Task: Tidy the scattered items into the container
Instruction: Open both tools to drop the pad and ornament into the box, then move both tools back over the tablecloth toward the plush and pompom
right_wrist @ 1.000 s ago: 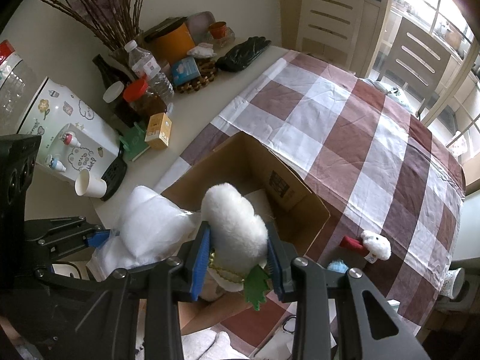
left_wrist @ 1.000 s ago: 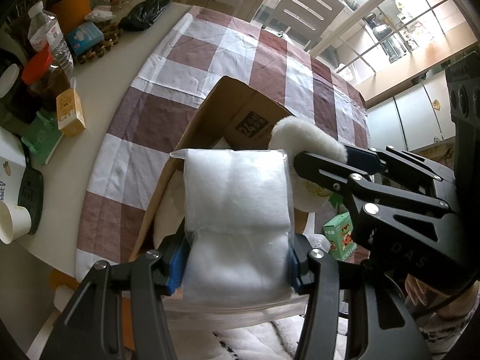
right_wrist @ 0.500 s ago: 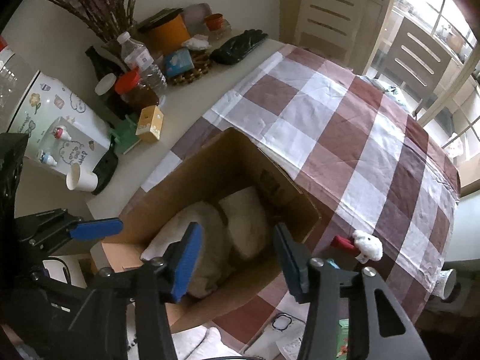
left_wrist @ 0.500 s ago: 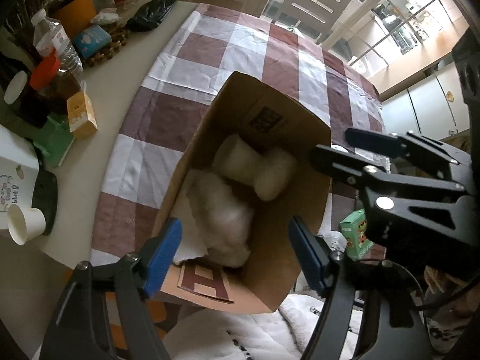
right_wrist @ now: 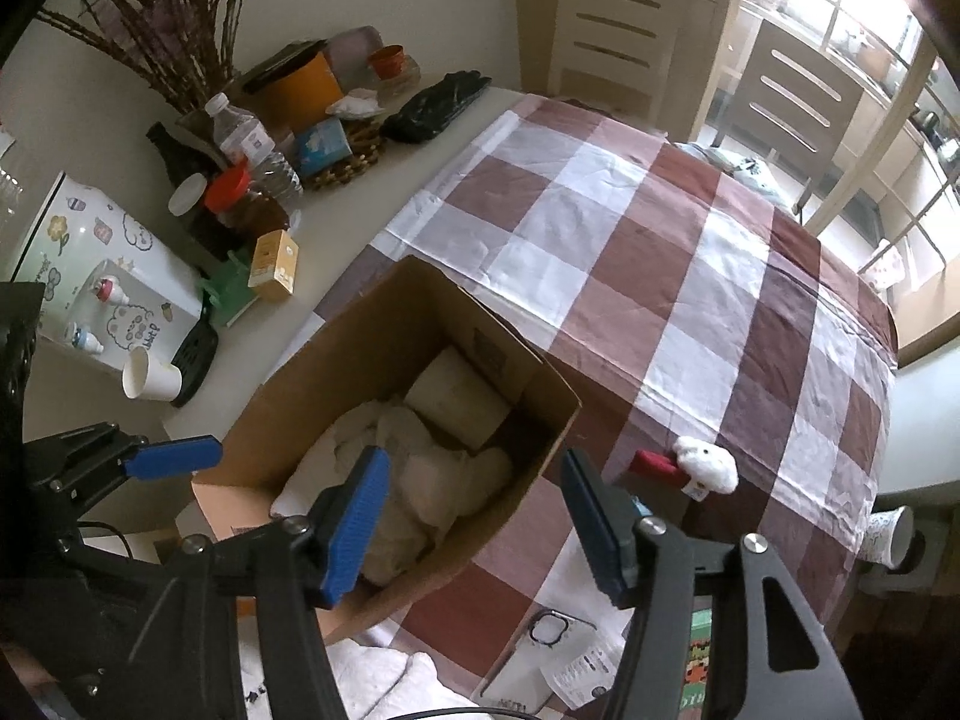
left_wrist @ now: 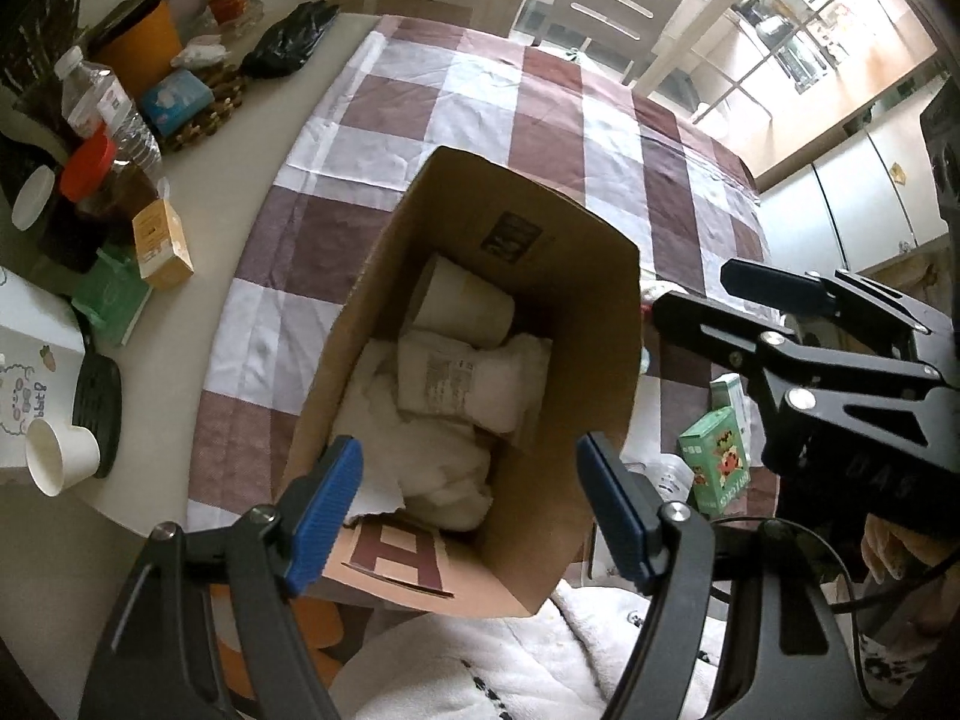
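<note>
An open cardboard box [left_wrist: 600,360] [right_wrist: 372,348] stands on the checked cloth. Inside it lie a plastic-wrapped white pack [left_wrist: 474,378], a pale cup-shaped roll [left_wrist: 462,306] [right_wrist: 456,396] and a white fluffy toy [left_wrist: 432,474]. My left gripper [left_wrist: 467,450] hangs open over the box's near end with nothing between its blue pads. My right gripper [right_wrist: 474,459] is over the box's right corner, its jaws opening and empty. A small white plush with a red part [right_wrist: 705,468] lies on the cloth to the right of the box. A green carton [left_wrist: 717,468] lies near the table's front edge.
Along the left edge stand a water bottle [right_wrist: 240,132], an orange tub [right_wrist: 300,87], a yellow packet [right_wrist: 273,267], a paper cup [right_wrist: 147,381] and a white decorated appliance [right_wrist: 102,276]. A clear phone case [right_wrist: 540,648] lies at the front. Chairs stand beyond the far edge.
Both grippers let go: the left dropped the white wrapped pack and the right dropped the fluffy toy, and both things now lie in the box. Both pairs of jaws stand wider apart.
</note>
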Motion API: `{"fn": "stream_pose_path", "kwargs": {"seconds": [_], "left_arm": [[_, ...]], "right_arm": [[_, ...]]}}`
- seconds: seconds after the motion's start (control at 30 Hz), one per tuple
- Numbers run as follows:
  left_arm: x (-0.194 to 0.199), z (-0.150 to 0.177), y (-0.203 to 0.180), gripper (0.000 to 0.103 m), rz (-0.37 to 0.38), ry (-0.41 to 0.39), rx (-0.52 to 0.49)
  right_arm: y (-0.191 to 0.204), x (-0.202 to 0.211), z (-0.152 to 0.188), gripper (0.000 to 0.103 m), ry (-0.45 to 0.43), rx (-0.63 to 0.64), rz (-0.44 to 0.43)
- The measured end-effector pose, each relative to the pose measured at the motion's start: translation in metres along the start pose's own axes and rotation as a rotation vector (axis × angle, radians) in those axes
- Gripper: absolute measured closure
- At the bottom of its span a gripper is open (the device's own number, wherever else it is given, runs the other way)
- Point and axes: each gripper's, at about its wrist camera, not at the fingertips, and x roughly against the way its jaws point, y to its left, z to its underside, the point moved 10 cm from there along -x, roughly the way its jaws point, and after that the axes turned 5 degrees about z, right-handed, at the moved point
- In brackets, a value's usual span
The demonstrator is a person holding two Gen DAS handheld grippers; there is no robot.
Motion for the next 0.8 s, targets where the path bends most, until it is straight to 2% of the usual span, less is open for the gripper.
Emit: {"fn": "stream_pose_path", "kwargs": {"seconds": [0.4, 0.8], "left_arm": [[-0.004, 0.011, -0.028, 0.027, -0.001, 0.023, -0.058], [-0.022, 0.034, -0.087, 0.027, 0.029, 0.073, -0.185]], "right_arm": [[-0.037, 0.010, 0.039, 0.042, 0.007, -0.110, 0.013], [-0.112, 0.027, 0.108, 0.042, 0.017, -0.317, 0.087]]}}
